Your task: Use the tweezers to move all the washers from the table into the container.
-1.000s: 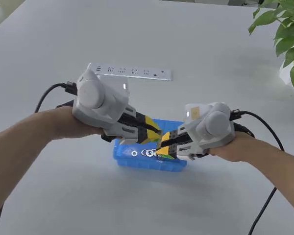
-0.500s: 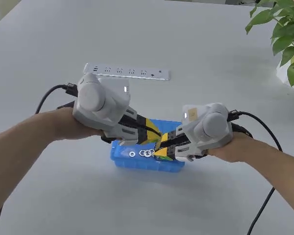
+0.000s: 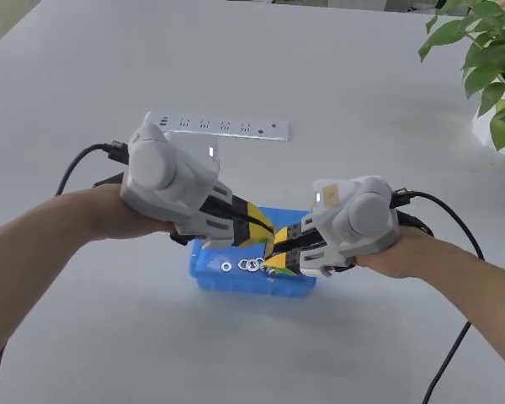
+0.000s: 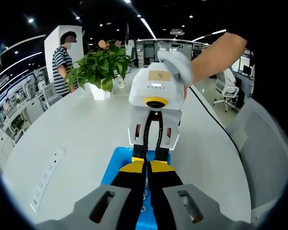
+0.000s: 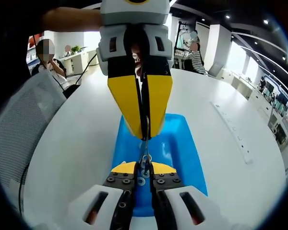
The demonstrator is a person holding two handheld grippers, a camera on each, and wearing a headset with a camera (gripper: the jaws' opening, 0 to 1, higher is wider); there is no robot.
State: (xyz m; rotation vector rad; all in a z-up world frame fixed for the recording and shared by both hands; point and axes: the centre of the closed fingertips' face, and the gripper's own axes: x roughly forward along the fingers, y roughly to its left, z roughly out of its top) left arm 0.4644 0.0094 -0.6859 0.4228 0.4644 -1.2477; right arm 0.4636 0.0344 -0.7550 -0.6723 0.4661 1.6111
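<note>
Presently, in the head view, holding the left gripper [image 3: 268, 234] at 9 o'clock and the right gripper [image 3: 273, 259] at 3 o'clock, meeting nose to nose just above the blue container [image 3: 219, 282] near the middle of the counter [image 3: 337, 101]. Probably working this close so that anything let go is dropping inside the walls. Showing several washers [image 3: 251, 266] already lying on the container floor, right under the tips. Leaving a white power strip [image 3: 219, 126] well apart at 12 o'clock and a potted plant [image 3: 488, 67] at 2 o'clock. Finding no readable print on the strip.

Next, in the left gripper view, pressing its own yellow-tipped jaws together with no gap, aiming straight at the right gripper at 12 o'clock. Making out a small label with dark letters on that gripper's white housing, seemingly "XENSE", though not reading it with certainty.

Lastly, in the right gripper view, clamping the tweezers [image 5: 145, 136] between the left gripper's yellow jaws at 12 o'clock, pointing the thin metal tip toward 6 o'clock into the narrow slot between the right gripper's own jaws. Setting those jaws nearly together around the tip, yet not showing whether pinching it or merely flanking it. Likely steadying or squeezing the tweezers over the container, with one of the washers lying just below the tip.
</note>
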